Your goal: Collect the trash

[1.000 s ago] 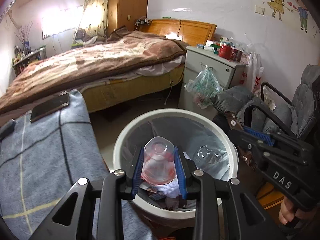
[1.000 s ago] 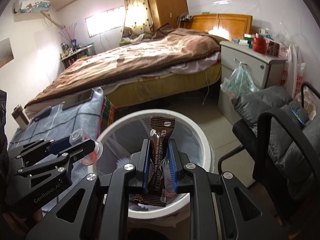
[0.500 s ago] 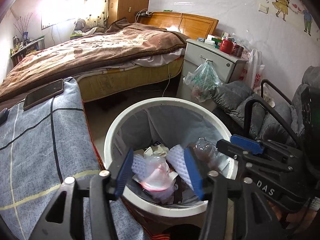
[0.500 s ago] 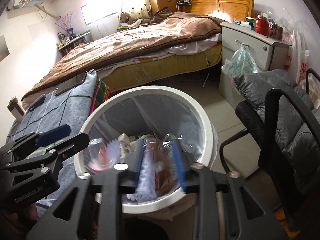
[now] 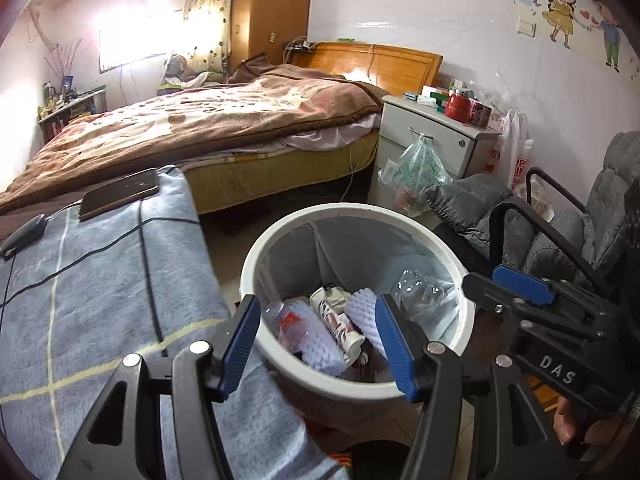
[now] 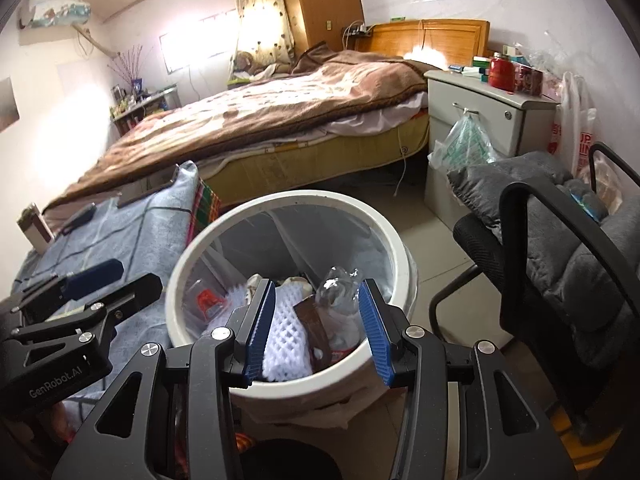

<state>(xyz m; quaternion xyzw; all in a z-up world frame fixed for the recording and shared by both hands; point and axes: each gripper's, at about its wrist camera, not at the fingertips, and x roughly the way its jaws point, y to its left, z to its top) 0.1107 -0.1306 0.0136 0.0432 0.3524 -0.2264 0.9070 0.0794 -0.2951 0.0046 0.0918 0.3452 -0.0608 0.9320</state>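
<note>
Nearest the cameras, both sets of jaws stood apart with nothing between them: the left gripper (image 5: 316, 344) and the right gripper (image 6: 316, 330) each hung over the near rim of the bin (image 6: 394, 240).

The trash lay inside the bin. A clear cup (image 5: 290, 322) with a red patch rested against the left wall. White foam netting (image 6: 286, 334) filled the near middle, a brown wrapper (image 6: 314, 330) lay on top of it, and a crumpled clear bottle (image 5: 416, 290) leaned at the right wall.

All of it looked light. The netting should be soft and squashy, the wrapper limp and slick, the cup and bottle thin and easily crushed. Any further piece of that kind would best be pinched across its middle.

To the left of the bin, a phone (image 5: 120, 196) lay at the far edge of the blanket-covered desk (image 5: 100, 280). Beyond stood the bed (image 5: 200, 120).
</note>
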